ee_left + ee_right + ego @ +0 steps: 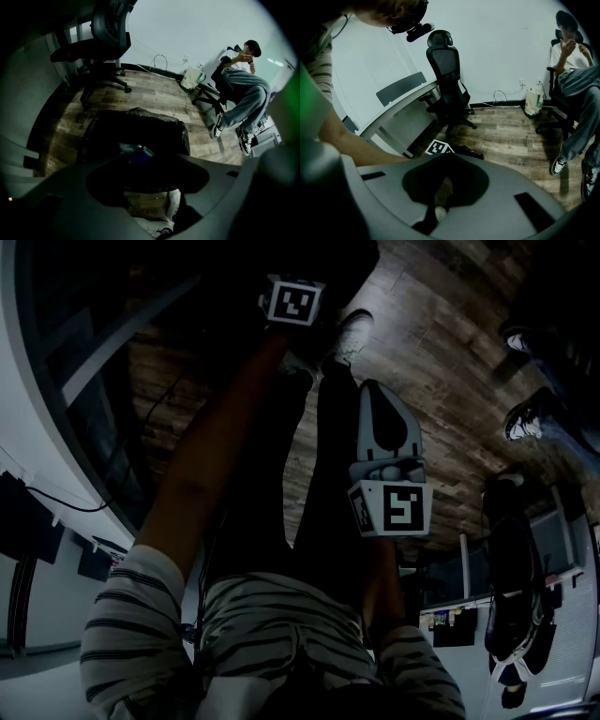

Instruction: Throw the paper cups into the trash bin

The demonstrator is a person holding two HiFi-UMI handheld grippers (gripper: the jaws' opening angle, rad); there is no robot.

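Left gripper (147, 185) hangs with jaws spread wide over the trash bin (180, 132), where a blue paper cup (140, 153) lies on the black liner. Right gripper (373, 399) looks closed and empty. Such cups should be light, thin-walled and easily crushed, so pinch gently across the wall near the stiffer rim.

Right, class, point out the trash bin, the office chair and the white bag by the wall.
trash bin (136, 123), left gripper view, on the black liner at its far rim.
office chair (111, 28), left gripper view, on its backrest.
white bag (191, 78), left gripper view, on its front.
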